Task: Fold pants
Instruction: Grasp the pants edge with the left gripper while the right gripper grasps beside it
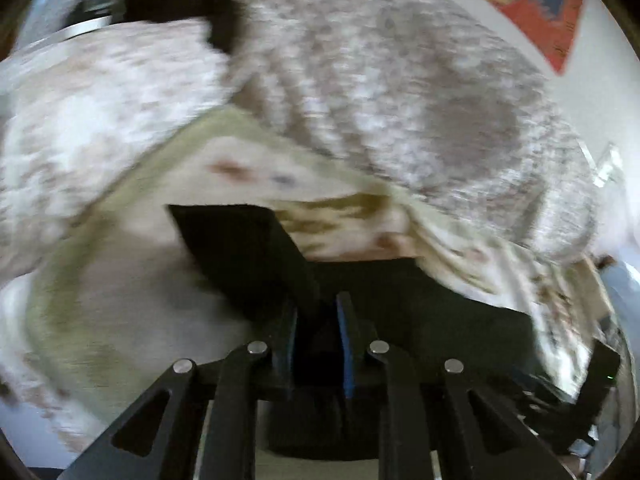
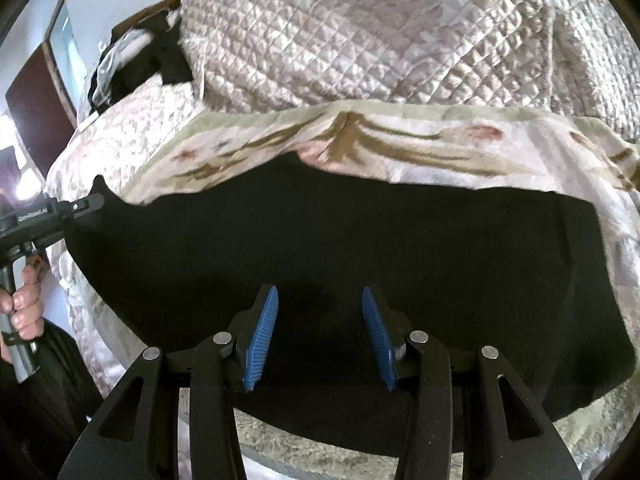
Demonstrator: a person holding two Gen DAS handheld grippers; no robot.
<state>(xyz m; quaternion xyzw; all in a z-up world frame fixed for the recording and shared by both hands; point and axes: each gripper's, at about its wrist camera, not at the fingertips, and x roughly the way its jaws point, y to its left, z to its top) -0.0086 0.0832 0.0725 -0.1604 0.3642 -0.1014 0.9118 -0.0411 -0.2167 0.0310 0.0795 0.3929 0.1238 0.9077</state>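
Black pants (image 2: 320,232) lie spread across a bed, reaching down to its front edge. My left gripper (image 1: 318,308) is shut on a lifted corner of the pants (image 1: 240,248), with black cloth pinched between its blue pads (image 1: 345,344). The right wrist view shows that left gripper (image 2: 94,200) at the far left, holding the pants' raised left corner. My right gripper (image 2: 319,294) hovers over the near middle of the pants. Its blue pads (image 2: 262,336) stand well apart and grip nothing. The left wrist view is blurred.
Under the pants lies a cream floral blanket (image 2: 400,144), with a quilted beige bedspread (image 2: 360,40) bunched behind it. Dark clothes (image 2: 152,56) are piled at the far left of the bed. A person's hand (image 2: 24,308) grips the left tool's handle. A red patterned rug (image 1: 528,8) lies on the floor.
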